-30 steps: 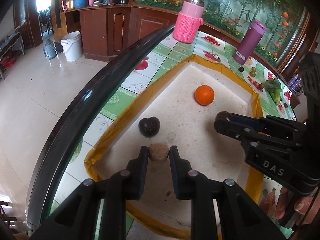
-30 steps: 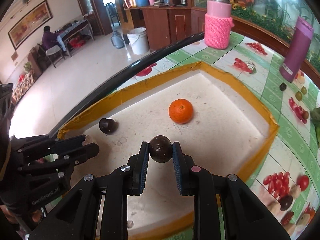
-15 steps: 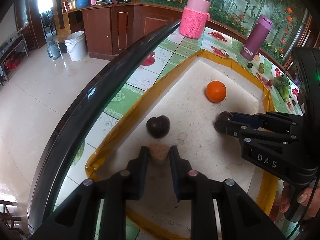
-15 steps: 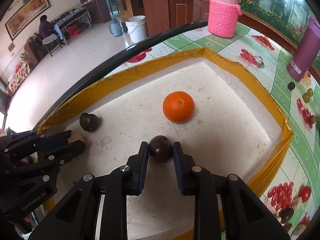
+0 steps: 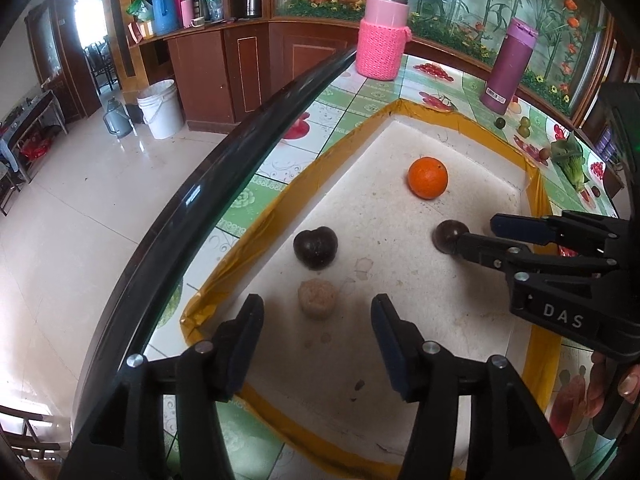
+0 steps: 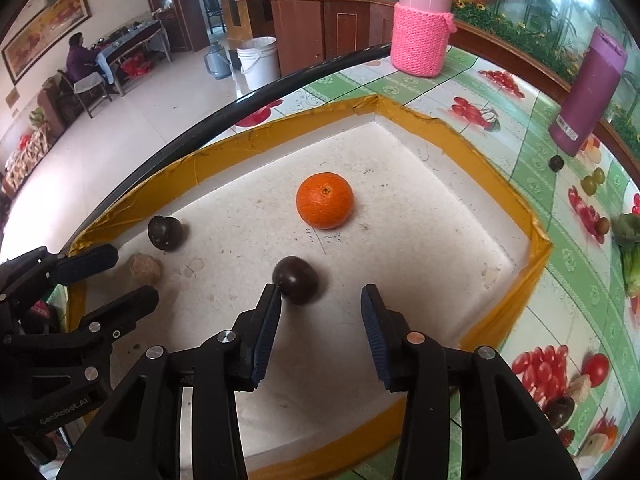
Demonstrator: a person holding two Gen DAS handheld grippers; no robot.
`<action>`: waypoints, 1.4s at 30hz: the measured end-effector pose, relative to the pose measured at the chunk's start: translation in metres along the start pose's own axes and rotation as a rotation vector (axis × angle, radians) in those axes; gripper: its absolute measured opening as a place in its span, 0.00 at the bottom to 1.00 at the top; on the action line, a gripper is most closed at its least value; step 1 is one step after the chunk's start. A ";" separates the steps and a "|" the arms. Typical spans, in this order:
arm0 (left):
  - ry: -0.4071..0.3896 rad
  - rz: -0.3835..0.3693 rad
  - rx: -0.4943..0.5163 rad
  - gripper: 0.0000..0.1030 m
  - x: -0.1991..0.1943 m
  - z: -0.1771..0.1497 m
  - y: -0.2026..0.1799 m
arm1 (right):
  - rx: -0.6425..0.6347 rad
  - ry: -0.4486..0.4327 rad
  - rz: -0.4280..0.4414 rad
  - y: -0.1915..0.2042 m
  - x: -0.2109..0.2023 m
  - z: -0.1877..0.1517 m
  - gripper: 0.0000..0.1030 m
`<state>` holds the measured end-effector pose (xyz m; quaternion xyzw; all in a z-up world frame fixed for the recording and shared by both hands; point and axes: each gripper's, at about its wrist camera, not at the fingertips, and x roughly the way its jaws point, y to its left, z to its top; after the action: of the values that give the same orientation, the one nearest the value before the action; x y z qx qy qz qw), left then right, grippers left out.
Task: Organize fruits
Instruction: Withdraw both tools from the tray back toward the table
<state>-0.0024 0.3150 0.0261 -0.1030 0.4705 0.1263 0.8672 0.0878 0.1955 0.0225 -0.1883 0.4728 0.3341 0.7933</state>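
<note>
We note both releases — left gripper (image 5: 316, 316) jaws opening off the tan fruit (image 5: 318, 298); right gripper (image 6: 320, 304) jaws opening, dark round fruit (image 6: 295, 279) free at 11 o'clock. Both fruits now sit placed in the tray (image 6: 536, 248), orange (image 6: 325, 200) at 12 o'clock.

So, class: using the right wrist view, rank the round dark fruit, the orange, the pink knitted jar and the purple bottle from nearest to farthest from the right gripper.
1. Round dark fruit, by the opening right gripper, at its left finger.
2. Orange, mid-tray, beyond.
3. Purple bottle, far right, and pink knitted jar, far end: too close to call.
</note>
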 end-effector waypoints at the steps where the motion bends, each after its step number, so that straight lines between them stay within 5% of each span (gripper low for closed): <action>1: -0.003 0.002 -0.002 0.59 -0.002 0.000 0.000 | 0.003 -0.004 -0.004 0.000 -0.003 -0.001 0.40; 9: -0.032 0.018 0.002 0.68 -0.017 -0.004 -0.001 | 0.060 -0.043 -0.016 -0.011 -0.029 -0.015 0.45; 16: -0.058 0.028 0.007 0.77 -0.030 -0.007 -0.009 | 0.101 -0.114 -0.033 -0.018 -0.063 -0.033 0.67; 22: -0.081 0.034 0.024 0.83 -0.039 -0.008 -0.026 | 0.149 -0.137 -0.057 -0.031 -0.086 -0.058 0.71; 42: -0.064 -0.109 0.250 0.86 -0.055 -0.033 -0.166 | 0.465 -0.117 -0.220 -0.165 -0.135 -0.197 0.81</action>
<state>-0.0045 0.1411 0.0645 -0.0152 0.4484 0.0228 0.8934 0.0369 -0.0899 0.0430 -0.0319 0.4670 0.1384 0.8728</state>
